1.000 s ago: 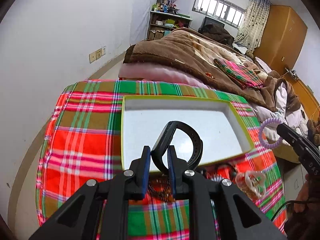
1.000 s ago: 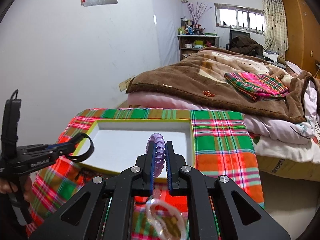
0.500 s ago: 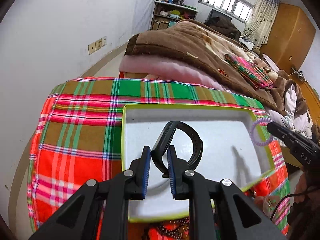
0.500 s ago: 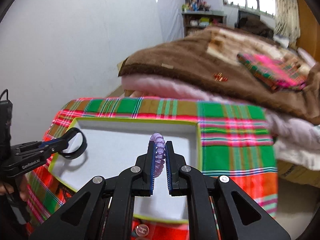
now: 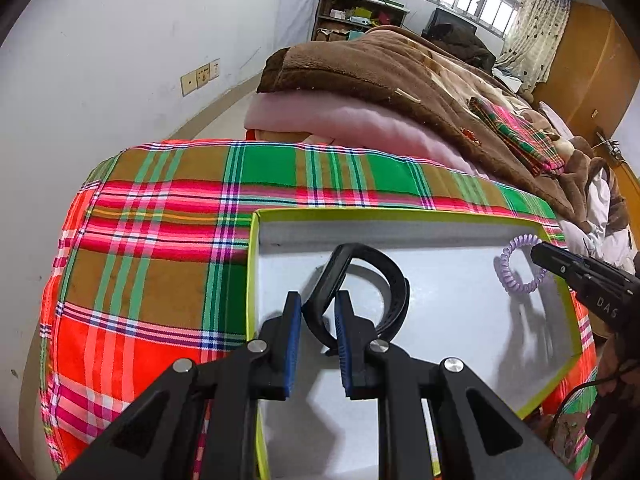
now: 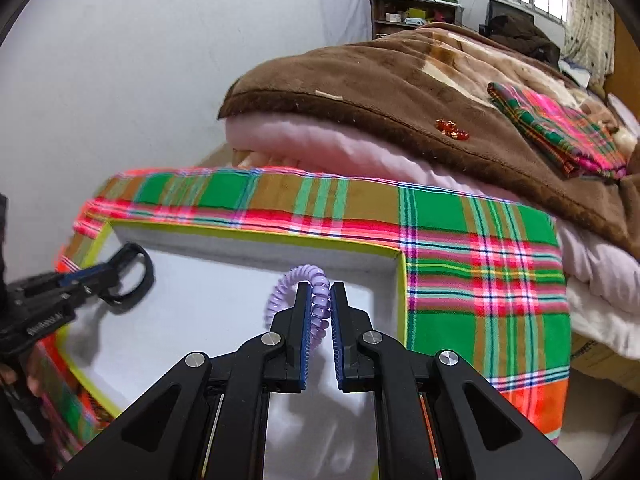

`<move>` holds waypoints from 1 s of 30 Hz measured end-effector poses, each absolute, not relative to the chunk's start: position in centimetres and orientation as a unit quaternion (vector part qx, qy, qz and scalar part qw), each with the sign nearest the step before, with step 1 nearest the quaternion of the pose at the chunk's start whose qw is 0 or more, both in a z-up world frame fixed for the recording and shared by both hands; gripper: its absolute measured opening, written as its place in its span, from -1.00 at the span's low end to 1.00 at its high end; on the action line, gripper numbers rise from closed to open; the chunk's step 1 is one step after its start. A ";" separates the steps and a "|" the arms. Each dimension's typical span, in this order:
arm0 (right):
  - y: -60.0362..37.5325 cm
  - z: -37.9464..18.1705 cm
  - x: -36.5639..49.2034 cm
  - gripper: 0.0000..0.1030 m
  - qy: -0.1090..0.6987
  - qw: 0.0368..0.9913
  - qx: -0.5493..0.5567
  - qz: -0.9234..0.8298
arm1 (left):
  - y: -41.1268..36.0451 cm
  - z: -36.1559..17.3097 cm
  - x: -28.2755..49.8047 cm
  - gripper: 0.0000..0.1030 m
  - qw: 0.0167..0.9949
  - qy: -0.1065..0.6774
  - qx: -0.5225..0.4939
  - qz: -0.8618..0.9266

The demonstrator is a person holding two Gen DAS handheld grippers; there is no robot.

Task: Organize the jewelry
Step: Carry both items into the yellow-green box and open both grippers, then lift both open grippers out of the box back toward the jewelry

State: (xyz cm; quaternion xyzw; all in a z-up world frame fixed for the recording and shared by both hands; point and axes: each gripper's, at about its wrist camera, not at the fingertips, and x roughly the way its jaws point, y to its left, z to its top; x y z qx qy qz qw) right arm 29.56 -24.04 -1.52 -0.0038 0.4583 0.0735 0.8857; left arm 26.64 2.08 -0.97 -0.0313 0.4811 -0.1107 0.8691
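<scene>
Two grippers hover over the white tray [image 5: 460,276] on the plaid desk [image 5: 160,272], left gripper [image 5: 318,334] clenching a black band [image 5: 384,280], right gripper [image 6: 319,330] a purple coil bracelet [image 6: 304,280], so releasing inside seems next, bed [image 6: 400,92] beyond.

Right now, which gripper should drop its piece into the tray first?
Left, probably. The left gripper holds the black bracelet well inside the tray; the right gripper holds the purple coil band close to the tray's far corner.
</scene>
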 end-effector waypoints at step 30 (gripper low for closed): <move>-22.7 -1.1 28.4 -0.38 0.435 0.896 -0.070 0.058 | 1.9 0.1 25.3 -0.12 0.872 0.473 -0.020 -0.123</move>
